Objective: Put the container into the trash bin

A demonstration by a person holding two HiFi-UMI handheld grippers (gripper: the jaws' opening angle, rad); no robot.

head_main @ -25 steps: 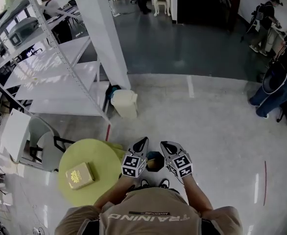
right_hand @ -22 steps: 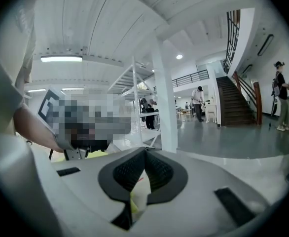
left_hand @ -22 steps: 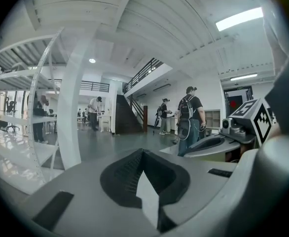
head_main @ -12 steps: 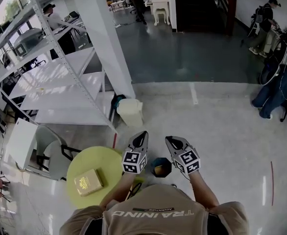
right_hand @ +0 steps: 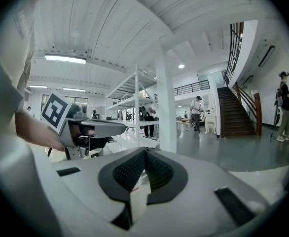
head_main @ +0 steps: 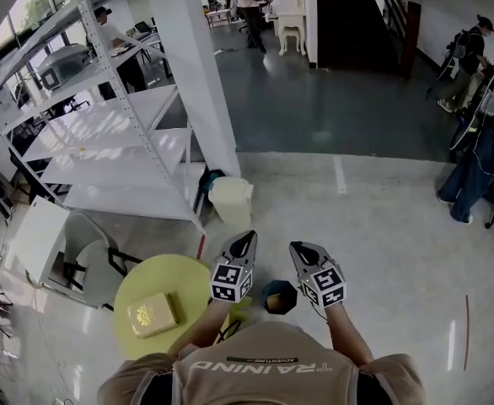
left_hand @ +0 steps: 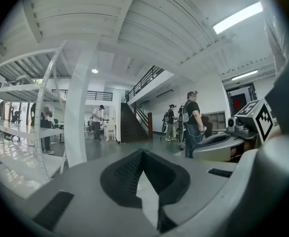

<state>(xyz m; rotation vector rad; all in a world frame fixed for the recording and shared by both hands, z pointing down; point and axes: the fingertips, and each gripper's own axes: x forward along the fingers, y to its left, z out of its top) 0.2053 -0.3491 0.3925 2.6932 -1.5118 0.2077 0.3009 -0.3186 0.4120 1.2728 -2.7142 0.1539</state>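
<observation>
A tan, box-like container (head_main: 153, 314) lies on the round yellow table (head_main: 167, 277), to my lower left in the head view. A cream lidded trash bin (head_main: 230, 201) stands on the floor by the white pillar, beyond the table. Both grippers are held up side by side in front of my chest, pointing nearly level. My left gripper (head_main: 249, 236) (left_hand: 143, 152) is shut with nothing between its pads. My right gripper (head_main: 296, 245) (right_hand: 145, 151) is likewise shut and empty. Each gripper shows at the edge of the other's view.
A small dark bin-like object (head_main: 278, 296) sits on the floor just below my grippers. A white shelving rack (head_main: 104, 142) and pillar (head_main: 201, 74) stand at the left, with a grey chair (head_main: 78, 256) by the table. People (head_main: 483, 159) stand at the far right, stairs (head_main: 357, 15) behind.
Both grippers have risen a little together and stayed shut. The head view has shifted, so the table, cream bin and pillar sit further right in the picture.
</observation>
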